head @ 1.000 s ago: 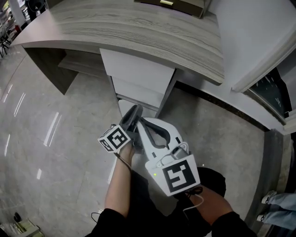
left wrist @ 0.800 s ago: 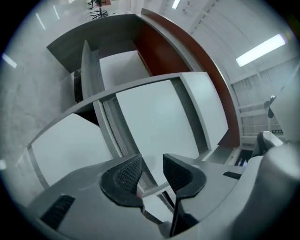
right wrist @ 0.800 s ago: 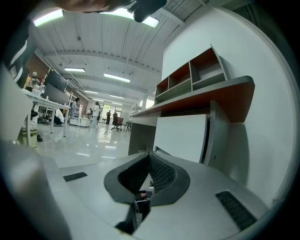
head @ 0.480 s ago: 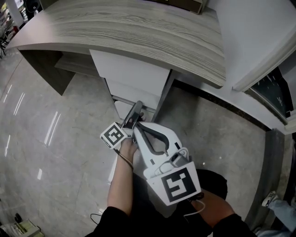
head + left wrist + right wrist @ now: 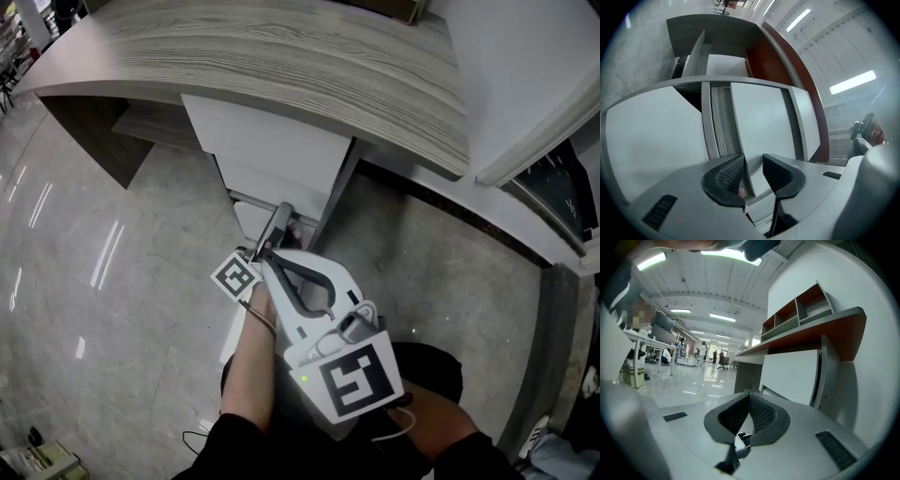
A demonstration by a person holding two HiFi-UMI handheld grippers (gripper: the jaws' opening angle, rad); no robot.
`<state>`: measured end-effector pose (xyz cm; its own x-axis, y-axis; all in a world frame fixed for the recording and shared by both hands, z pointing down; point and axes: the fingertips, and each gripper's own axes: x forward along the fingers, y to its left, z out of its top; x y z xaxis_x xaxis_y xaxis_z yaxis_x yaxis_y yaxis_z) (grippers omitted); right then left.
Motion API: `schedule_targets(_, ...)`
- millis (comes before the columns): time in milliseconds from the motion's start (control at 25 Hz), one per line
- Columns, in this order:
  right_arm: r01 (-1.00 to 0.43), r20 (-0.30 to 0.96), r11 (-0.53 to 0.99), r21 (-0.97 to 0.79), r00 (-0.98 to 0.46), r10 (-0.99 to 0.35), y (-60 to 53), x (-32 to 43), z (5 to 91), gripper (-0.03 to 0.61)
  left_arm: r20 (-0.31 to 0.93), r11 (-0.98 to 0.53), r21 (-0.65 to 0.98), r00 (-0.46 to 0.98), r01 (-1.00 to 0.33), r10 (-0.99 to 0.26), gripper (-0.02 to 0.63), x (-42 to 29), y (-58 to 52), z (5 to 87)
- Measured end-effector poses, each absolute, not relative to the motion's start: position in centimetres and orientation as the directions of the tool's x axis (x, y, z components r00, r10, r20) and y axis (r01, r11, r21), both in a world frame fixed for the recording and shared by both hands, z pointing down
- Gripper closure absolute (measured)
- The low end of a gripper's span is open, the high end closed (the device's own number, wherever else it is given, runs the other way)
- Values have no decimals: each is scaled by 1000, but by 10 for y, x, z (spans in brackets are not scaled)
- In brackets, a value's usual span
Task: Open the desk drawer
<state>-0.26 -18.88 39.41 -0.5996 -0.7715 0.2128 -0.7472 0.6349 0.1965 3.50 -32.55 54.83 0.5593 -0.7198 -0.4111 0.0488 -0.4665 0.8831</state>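
Observation:
A white drawer unit (image 5: 272,150) stands under the wood-grain desk top (image 5: 281,56). Its lowest drawer (image 5: 255,217) sits near the floor, a little out from the ones above. My left gripper (image 5: 281,214) reaches up to that drawer's top edge. In the left gripper view a thin white edge of the drawer front (image 5: 759,140) lies between the jaws of the left gripper (image 5: 753,171). Those jaws are closing, and a gap still shows beside the right pad (image 5: 776,176). My right gripper (image 5: 749,401) is shut with nothing in it and hovers just behind the left gripper, its tips (image 5: 267,259) over my left hand.
The polished grey floor (image 5: 112,281) spreads to the left of the unit. A dark desk panel (image 5: 94,141) stands at far left. To the right are a white wall (image 5: 525,84) and a dark baseboard. The right gripper view looks across an office floor with people far off.
My left gripper has rolled and moved forward, bringing its tips to the lowest drawer's edge. The right gripper has hardly moved.

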Motion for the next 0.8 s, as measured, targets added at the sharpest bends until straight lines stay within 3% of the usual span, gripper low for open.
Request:
schedule_targets(240, -741, 228, 642, 199, -602, -765, -186, -7, 397, 572, -409, -471, 881, 549, 31, -729, 519, 30, -322, 554)
schedule_targets(800, -720, 252, 655, 228, -606, -754, -176, -20, 401, 572, -404, -481, 876, 566, 15, -718, 540, 20, -307, 552)
